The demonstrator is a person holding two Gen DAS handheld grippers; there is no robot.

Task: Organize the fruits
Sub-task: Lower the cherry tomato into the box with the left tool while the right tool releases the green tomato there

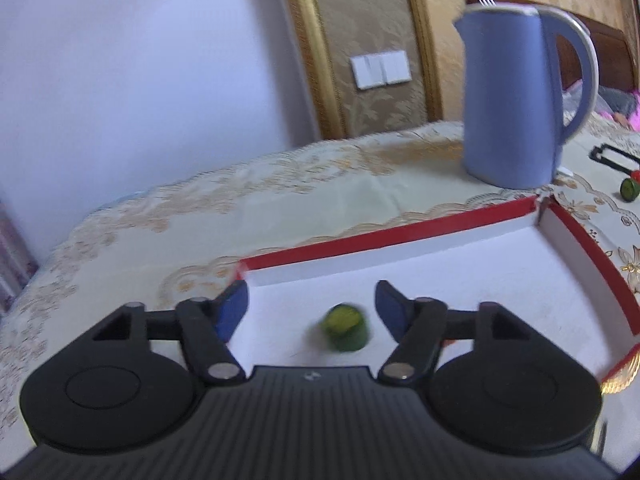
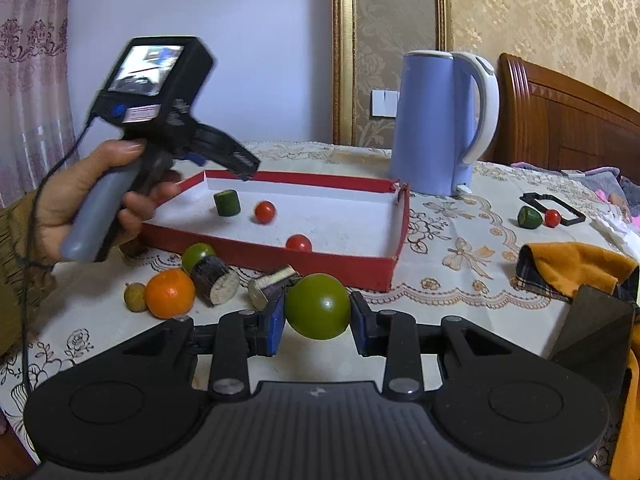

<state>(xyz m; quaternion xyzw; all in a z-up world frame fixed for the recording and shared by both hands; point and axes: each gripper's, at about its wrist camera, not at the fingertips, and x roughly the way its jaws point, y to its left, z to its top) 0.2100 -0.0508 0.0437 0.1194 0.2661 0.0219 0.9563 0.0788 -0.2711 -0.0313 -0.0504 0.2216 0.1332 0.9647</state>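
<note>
Left tool (image 1: 312,312) is hanging wide open over the red box (image 1: 400,234), gripping nothing. A green cucumber chunk (image 1: 346,327) is sitting on the white box floor between the spread fingers, apart from both pads; frame is blurred, so I can't tell the gap to the floor. Looks like a drop-off spot: the box is the collection point. Blue kettle (image 1: 516,96) is standing on the desk (image 1: 280,196) just behind the box's far corner, not blocking.

Right view: right tool (image 2: 318,318) is clamping a green round fruit (image 2: 318,306) between its blue pads, lifted clear of the desk, probably headed for the box. Box (image 2: 280,258) is already holding the cucumber chunk (image 2: 227,202) and two cherry tomatoes (image 2: 265,212). Still outside along the near wall: orange (image 2: 170,293), small brownish fruit (image 2: 134,297), another green fruit (image 2: 198,255), two dark cut pieces (image 2: 216,280). Left tool (image 2: 246,170) and hand (image 2: 92,200) are crowding the box's left end; the right half is free. Orange cloth (image 2: 576,266) is lying off to the right, out of the path.
</note>
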